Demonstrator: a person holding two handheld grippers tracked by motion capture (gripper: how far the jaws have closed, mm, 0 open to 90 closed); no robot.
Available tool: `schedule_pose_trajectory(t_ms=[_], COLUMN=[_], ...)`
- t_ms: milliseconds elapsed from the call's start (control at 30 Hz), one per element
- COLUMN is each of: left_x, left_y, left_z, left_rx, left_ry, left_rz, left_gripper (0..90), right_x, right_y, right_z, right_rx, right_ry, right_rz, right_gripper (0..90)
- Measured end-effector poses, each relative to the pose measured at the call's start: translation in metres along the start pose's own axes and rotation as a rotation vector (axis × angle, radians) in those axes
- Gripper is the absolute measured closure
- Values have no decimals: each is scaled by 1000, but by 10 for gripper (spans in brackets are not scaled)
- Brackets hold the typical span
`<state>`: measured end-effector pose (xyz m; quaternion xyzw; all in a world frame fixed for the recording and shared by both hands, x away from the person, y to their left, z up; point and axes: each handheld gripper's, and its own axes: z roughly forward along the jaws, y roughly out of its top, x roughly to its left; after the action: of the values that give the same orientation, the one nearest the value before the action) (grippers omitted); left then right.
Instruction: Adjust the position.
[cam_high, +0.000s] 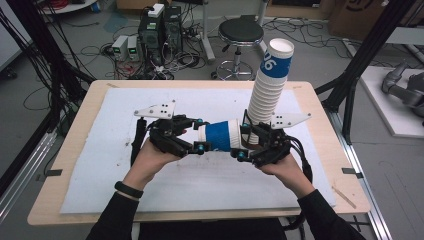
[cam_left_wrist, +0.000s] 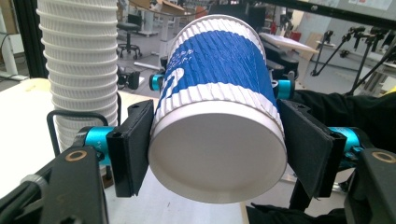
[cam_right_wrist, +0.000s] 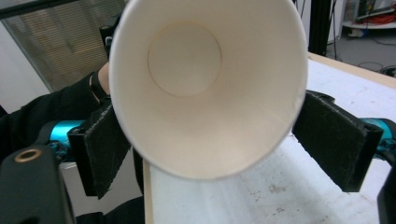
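Note:
A blue and white ribbed paper cup (cam_high: 220, 136) lies level above the white mat, between my two grippers. My left gripper (cam_high: 200, 135) is shut on its base end. In the left gripper view the cup (cam_left_wrist: 219, 74) turns its bottom to the camera, and both pads (cam_left_wrist: 133, 149) of the left gripper (cam_left_wrist: 219, 154) press on its sides. My right gripper (cam_high: 241, 140) stands open around the cup's rim end. In the right gripper view the cup's mouth (cam_right_wrist: 187, 56) faces the camera, with the right gripper (cam_right_wrist: 219, 147) spread either side of the rim.
A tall leaning stack of paper cups (cam_high: 267, 95) stands on the mat (cam_high: 150, 190) just behind the right gripper and shows at the left of the left gripper view (cam_left_wrist: 79, 60). Beyond the wooden table (cam_high: 90, 100) are a stool (cam_high: 241, 32), computers (cam_high: 160, 30) and cables.

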<state>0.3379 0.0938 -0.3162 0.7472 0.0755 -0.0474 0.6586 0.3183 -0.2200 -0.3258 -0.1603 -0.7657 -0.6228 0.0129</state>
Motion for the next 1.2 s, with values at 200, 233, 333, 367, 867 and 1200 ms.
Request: schedule_pose_trajectory(t_ms=[200, 233, 333, 367, 867, 1200], left_x=[0, 0, -1, -1, -6, -4], left_y=[-2, -2, -3, -3, -6, -11], left_z=[4, 4, 6, 6, 25, 29], left_rx=[31, 33, 69, 85, 401, 396], left_ry=[-7, -6, -9, -10, 43, 6], left_rz=[4, 4, -3, -5, 42, 44], left_gripper=[300, 300, 298, 296, 248, 295], right_x=[-1, -1, -1, 0, 1, 2], right_y=[1, 1, 1, 1, 2, 4], right_z=[-2, -3, -4, -4, 4, 4], right_rx=[-9, -4, 14, 22, 218, 213], right_ry=[13, 16, 22, 21, -9, -1], right_rz=[-5, -10, -44, -53, -109, -108], right_gripper=[192, 200, 220, 221, 236, 187])
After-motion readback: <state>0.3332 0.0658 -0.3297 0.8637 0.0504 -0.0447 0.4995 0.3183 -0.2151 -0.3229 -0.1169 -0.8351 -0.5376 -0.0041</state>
